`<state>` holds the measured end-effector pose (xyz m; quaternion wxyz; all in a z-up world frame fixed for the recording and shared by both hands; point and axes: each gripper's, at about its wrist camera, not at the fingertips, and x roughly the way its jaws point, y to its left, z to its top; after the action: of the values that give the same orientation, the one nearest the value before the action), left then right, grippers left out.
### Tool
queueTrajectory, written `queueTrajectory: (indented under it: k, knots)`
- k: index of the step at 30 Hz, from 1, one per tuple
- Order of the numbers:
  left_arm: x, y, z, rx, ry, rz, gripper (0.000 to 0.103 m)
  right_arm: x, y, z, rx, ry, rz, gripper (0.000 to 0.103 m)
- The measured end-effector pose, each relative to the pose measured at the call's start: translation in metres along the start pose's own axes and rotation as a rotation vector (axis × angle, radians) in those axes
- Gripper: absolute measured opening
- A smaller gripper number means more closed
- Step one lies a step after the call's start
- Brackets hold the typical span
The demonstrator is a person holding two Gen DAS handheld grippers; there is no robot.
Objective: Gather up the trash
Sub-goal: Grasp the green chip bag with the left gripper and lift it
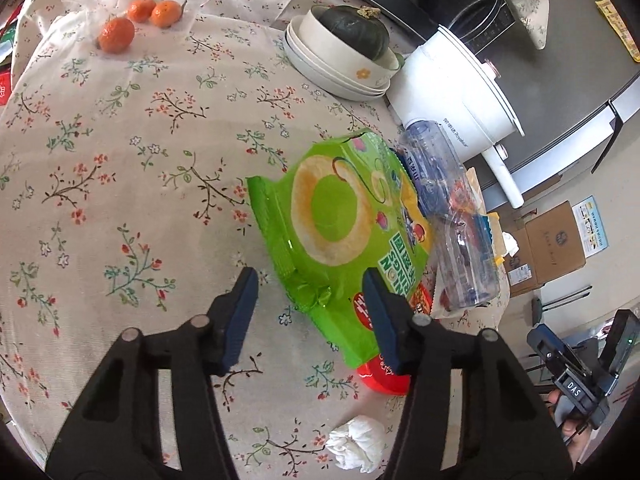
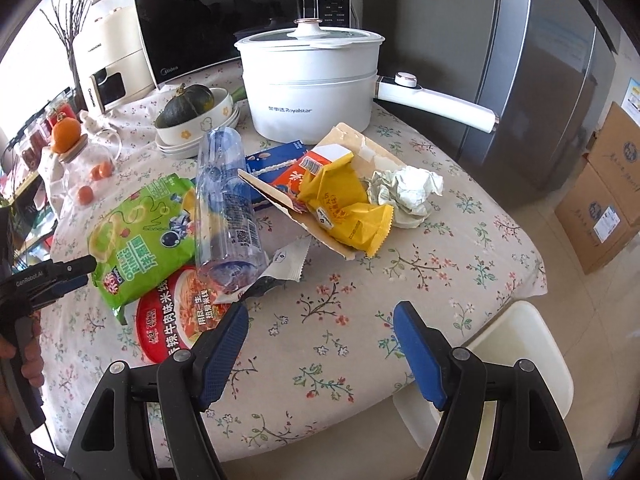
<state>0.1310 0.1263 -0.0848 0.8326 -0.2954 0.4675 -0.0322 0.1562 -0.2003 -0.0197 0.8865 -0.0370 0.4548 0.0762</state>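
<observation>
A green snack bag lies on the flowered tablecloth, partly over a red noodle-cup lid. My left gripper straddles the bag's crumpled near corner. Its right finger overlaps the bag, its left finger stands clear of it, so it is open. A clear plastic bottle lies along the bag's far side, and a crumpled tissue sits near the table edge. In the right wrist view my right gripper hangs open over bare cloth. Ahead of it lie a white sachet, a yellow wrapper and a paper ball.
A white electric pot, stacked bowls holding a squash and a microwave stand at the back. Tangerines lie by a glass jar. A white bin stands below the table edge, with cardboard boxes on the floor.
</observation>
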Motion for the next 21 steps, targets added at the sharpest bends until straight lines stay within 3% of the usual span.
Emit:
queueTrajectory:
  k: [4, 16, 21]
  knots:
    - [0.006, -0.002, -0.001, -0.008, 0.009, -0.013, 0.028, -0.001, -0.004, 0.000, 0.014, -0.001, -0.001, 0.076]
    - [-0.031, -0.033, 0.001, 0.096, -0.078, -0.088, 0.014, -0.001, -0.004, -0.002, 0.013, 0.003, -0.008, 0.076]
    - [-0.058, -0.047, 0.003, 0.146, -0.156, -0.055, 0.013, 0.001, 0.004, -0.001, -0.002, 0.008, 0.004, 0.076]
